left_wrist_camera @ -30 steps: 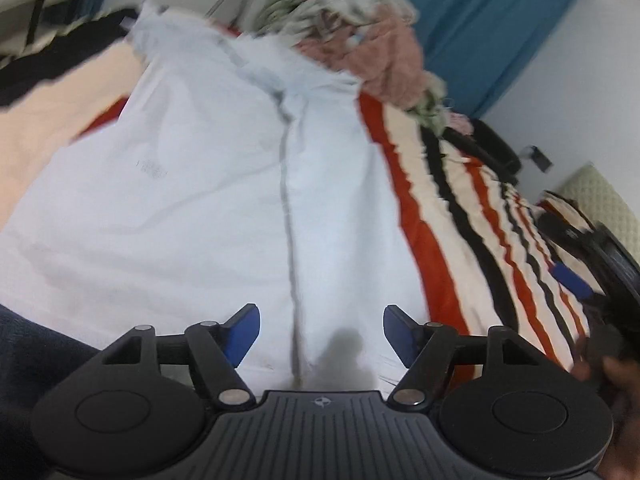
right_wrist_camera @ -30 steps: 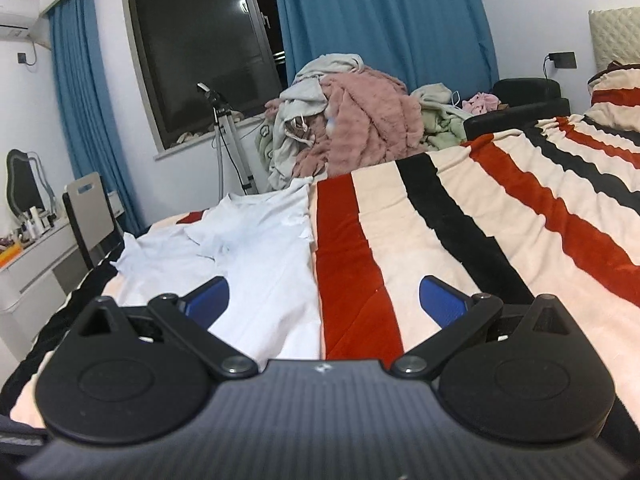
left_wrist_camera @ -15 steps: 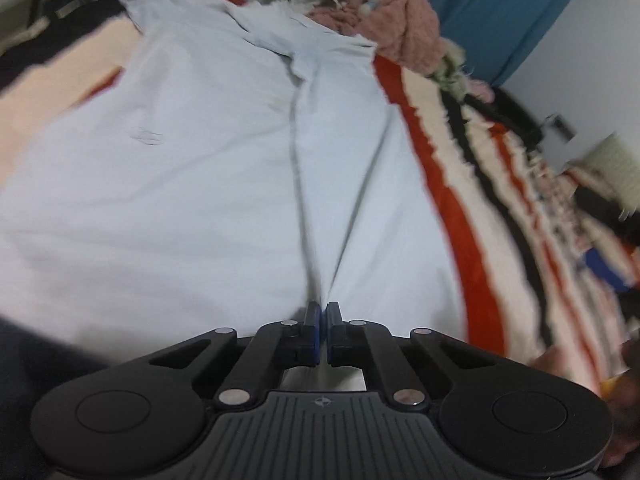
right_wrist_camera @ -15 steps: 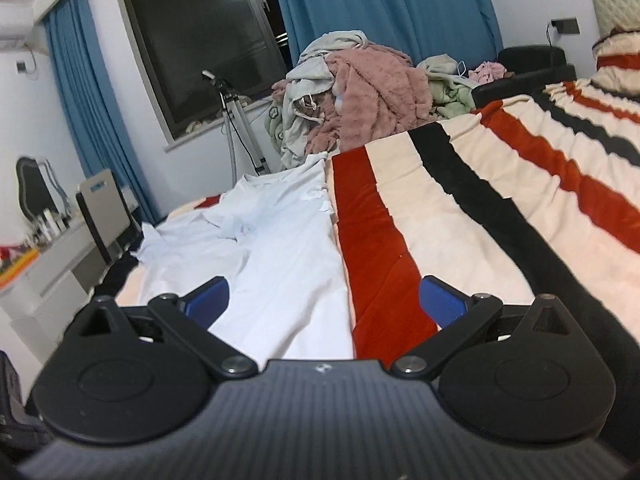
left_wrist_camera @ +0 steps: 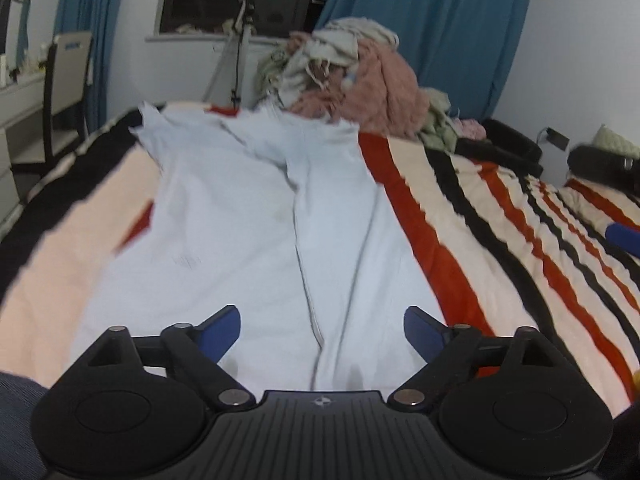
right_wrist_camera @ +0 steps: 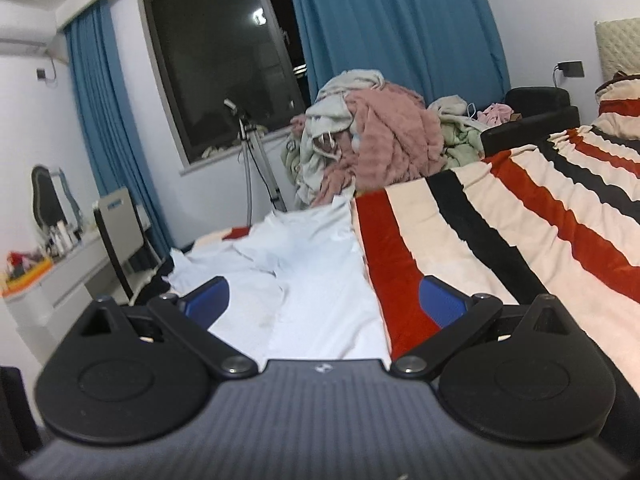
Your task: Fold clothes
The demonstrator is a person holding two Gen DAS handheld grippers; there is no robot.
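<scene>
A pale blue garment [left_wrist_camera: 256, 240] lies spread lengthwise on the striped bedspread [left_wrist_camera: 500, 240], with a fold ridge running down its middle. My left gripper [left_wrist_camera: 322, 326] is open and empty just above the garment's near hem. My right gripper [right_wrist_camera: 324, 300] is open and empty over the garment's right edge [right_wrist_camera: 320, 280], where it meets the red stripe [right_wrist_camera: 396, 280]. Part of the right gripper shows at the right edge of the left wrist view [left_wrist_camera: 620, 236].
A heap of pink and beige clothes [right_wrist_camera: 372, 148] sits at the bed's far end before blue curtains [right_wrist_camera: 400, 20]. A tripod [right_wrist_camera: 256, 160], a chair [right_wrist_camera: 120, 236] and a white dresser [right_wrist_camera: 56, 280] stand left. A black armchair [right_wrist_camera: 536, 120] is at the right.
My left gripper was shut on the garment's hem half a second ago and has now opened and drawn back, tilting up. The right gripper stayed open and shifted slightly.
</scene>
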